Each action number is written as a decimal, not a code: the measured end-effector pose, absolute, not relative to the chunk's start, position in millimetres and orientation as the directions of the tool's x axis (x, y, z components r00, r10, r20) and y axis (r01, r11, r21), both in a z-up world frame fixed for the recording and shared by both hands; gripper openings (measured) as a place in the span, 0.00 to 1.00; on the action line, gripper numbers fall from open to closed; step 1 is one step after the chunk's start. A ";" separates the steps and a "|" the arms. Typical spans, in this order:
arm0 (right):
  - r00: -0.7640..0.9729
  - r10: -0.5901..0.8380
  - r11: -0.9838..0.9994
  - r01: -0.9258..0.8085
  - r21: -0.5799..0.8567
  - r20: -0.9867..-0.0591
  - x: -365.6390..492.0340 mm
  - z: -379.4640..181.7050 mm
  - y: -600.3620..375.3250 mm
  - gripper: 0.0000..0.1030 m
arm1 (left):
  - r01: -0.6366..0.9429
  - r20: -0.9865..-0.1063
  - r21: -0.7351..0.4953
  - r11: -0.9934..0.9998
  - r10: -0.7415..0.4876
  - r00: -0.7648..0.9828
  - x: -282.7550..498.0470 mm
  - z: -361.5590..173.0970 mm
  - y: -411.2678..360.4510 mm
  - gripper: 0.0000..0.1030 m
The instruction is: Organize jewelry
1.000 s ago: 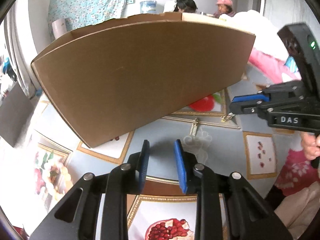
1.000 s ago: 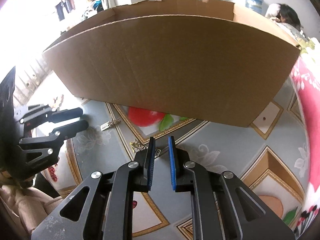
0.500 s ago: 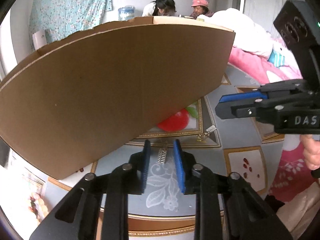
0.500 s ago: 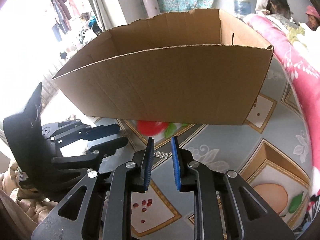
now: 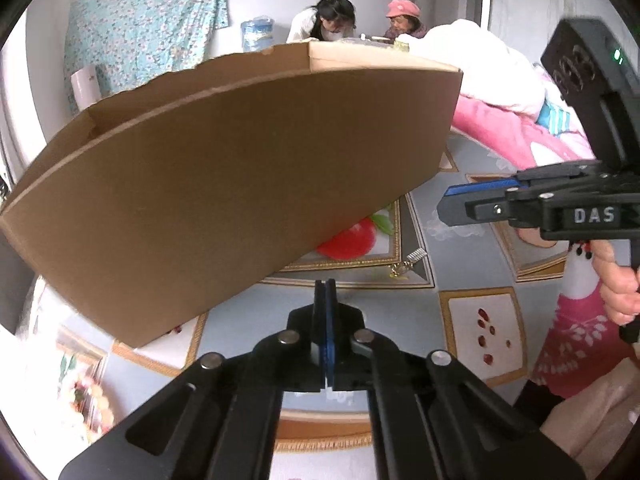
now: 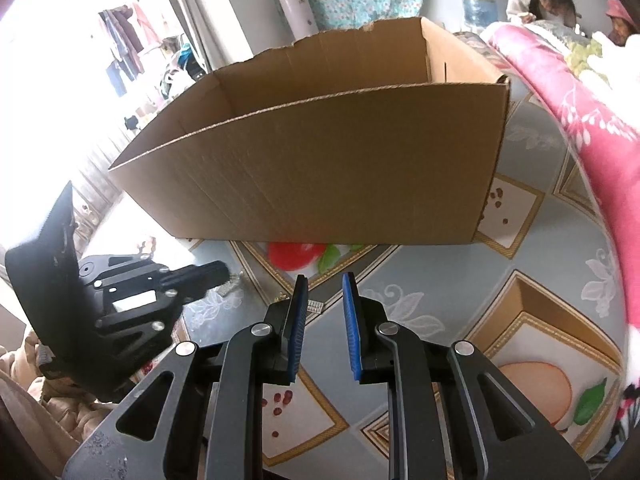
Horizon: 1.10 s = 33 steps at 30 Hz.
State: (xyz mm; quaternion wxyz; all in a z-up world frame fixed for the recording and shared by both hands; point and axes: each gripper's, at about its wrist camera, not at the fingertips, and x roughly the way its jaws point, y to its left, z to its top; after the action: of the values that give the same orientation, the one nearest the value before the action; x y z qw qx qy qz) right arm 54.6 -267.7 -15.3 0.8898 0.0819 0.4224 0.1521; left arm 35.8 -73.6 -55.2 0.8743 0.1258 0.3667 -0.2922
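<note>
Jewelry is lying as two small pieces on the worktop, on the near side of the cardboard box: a silver strip to the left and a clasp piece to its right, the two apart. Both are judged light, thin and limp at the links, liable to be slipping from flat pads; each is best being pinched across the stiff silver bar, not by the chain.

The left hand-held gripper is pointing steeply down with its pads pressed together, apparently nipping the silver strip at the very tip. The right hand-held gripper is hovering, angled down likewise, its pads standing slightly apart and touching nothing, with the clasp piece showing between them on the worktop below.
</note>
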 end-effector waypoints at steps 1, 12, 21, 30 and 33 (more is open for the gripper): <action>0.594 0.347 0.938 -0.206 0.279 -0.726 54.1 -16.0 -268.1 0.19 | 0.597 -0.712 0.006 0.802 -0.416 0.566 33.5 -53.3 -71.3 0.00; 0.551 0.388 0.919 -0.297 0.261 -0.739 52.1 -16.5 -250.0 0.30 | 0.538 -0.624 -0.167 0.826 -0.511 0.591 24.6 -24.1 -22.1 0.00; 0.521 0.354 0.924 -0.323 0.204 -0.777 50.2 -22.3 -238.6 0.37 | 0.507 -0.648 -0.185 0.842 -0.493 0.581 28.2 -35.7 -12.1 0.00; 0.517 0.275 0.921 -0.385 0.067 -0.811 55.8 -25.3 -222.0 0.37 | 0.512 -0.655 -0.169 0.842 -0.484 0.580 27.4 -39.6 -15.6 0.00; 0.508 0.275 0.901 -0.431 0.036 -0.816 62.8 -24.5 -214.6 0.37 | 0.514 -0.658 -0.171 0.841 -0.486 0.576 26.7 -41.1 -15.3 0.00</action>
State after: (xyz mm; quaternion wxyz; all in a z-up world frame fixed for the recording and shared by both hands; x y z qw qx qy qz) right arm 62.8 -214.6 -24.5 0.8639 -0.0863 0.4521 0.2045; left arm 26.7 -15.3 -41.1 0.8874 0.0193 0.3645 -0.2816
